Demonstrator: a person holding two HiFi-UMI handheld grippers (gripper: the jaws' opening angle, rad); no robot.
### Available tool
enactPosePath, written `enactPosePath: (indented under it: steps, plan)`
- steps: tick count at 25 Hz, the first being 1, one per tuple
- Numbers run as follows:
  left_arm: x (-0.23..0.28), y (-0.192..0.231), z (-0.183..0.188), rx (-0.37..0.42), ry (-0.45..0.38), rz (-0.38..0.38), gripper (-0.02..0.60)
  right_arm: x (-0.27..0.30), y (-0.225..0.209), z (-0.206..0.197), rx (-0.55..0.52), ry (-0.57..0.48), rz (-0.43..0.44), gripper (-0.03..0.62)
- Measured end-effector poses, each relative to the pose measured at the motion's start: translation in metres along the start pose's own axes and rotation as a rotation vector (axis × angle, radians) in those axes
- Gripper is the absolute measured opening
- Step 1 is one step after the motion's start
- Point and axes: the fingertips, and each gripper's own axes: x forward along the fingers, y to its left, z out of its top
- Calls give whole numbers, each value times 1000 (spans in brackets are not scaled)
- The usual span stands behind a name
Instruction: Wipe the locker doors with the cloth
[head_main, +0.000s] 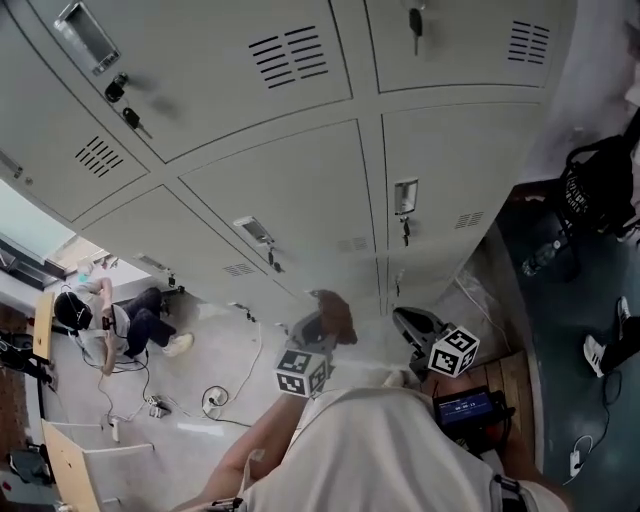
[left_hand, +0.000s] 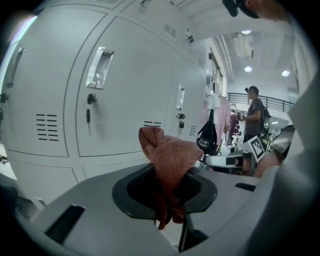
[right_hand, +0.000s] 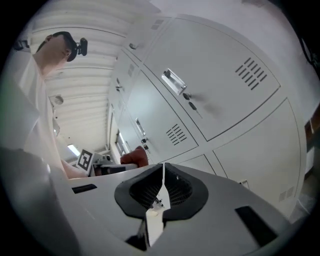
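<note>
Grey locker doors (head_main: 290, 190) fill the wall in front of me, each with a handle and a key in its lock. My left gripper (head_main: 322, 325) is shut on a rust-red cloth (head_main: 336, 314), which is bunched up and held a little short of the lower doors. In the left gripper view the cloth (left_hand: 169, 156) stands up out of the jaws of the left gripper (left_hand: 169, 192), with the locker doors (left_hand: 125, 90) behind. My right gripper (head_main: 410, 326) hangs beside it, shut and empty. In its own view the right gripper (right_hand: 162, 186) has its jaws pressed together, and the cloth (right_hand: 135, 157) shows at the left.
A person (head_main: 120, 325) sits on the floor at the left among cables (head_main: 215, 400). A black bag (head_main: 600, 185) hangs at the right end of the lockers. A small device with a lit screen (head_main: 465, 408) lies on wooden boards below. Another person (left_hand: 255, 112) stands far off.
</note>
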Motion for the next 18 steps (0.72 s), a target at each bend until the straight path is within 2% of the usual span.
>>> enactPosePath:
  steps: [7,18]
  plan:
    - [-43,29,-18,-9,-39,36,91,10,35,5,-89,12,4,23]
    - [-84,39,-32,6,-83,22,91,18,76,-11,-142,75,-1,23]
